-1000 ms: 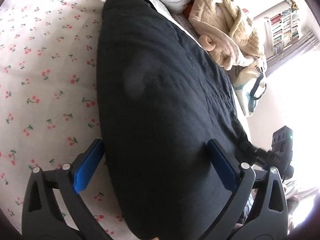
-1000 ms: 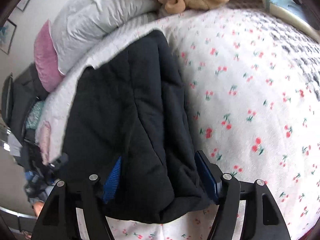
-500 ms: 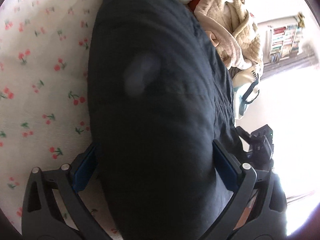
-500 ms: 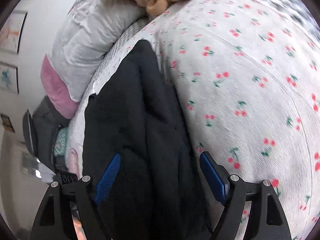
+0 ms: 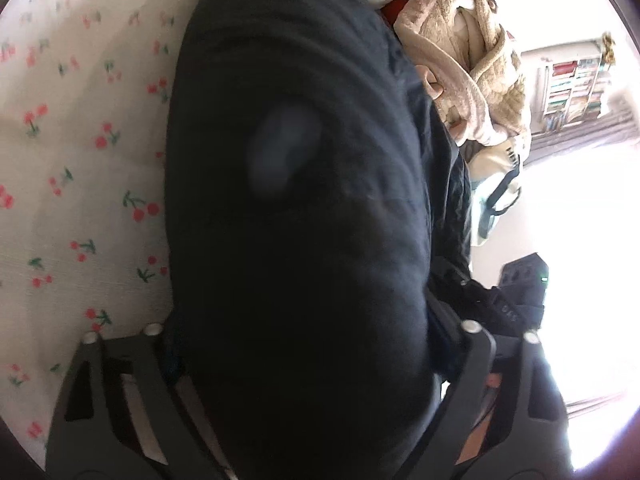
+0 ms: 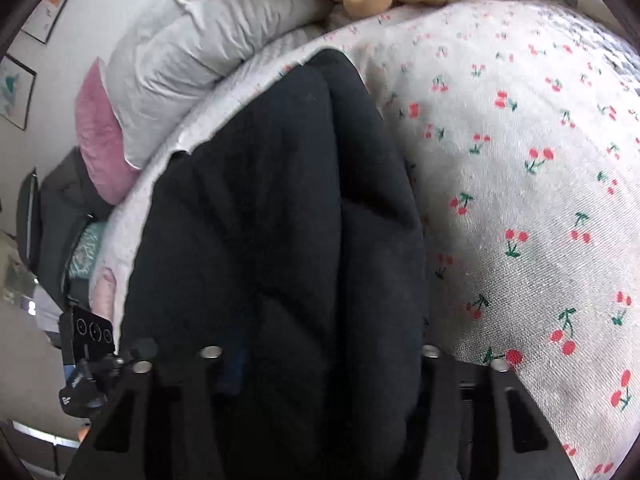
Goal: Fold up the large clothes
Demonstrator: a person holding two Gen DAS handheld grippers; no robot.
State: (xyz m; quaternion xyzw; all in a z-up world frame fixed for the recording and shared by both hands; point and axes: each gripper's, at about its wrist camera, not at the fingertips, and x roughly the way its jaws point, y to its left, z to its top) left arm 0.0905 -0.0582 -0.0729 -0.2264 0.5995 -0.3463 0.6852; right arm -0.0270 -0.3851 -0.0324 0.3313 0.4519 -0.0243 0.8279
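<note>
A bulky black garment [image 5: 304,208] lies folded along a bed covered by a cherry-print sheet [image 5: 80,168], seen from both hand-held tools. The left gripper [image 5: 308,344] straddles the near end of the dark bundle, its fingers closing with the cloth filling the space between them — whether the pads press it yet cannot be told. The right gripper [image 6: 320,356] works the same end from the other side, its fingers narrowing, the fabric bunched between them and the pads hidden by it. Beyond the garment, at the head of the bed, rest a white pillow [image 6: 192,64], a pink cushion [image 6: 100,136] and a tan fleece robe [image 5: 460,52] — all apart from the bundle's near end.
</note>
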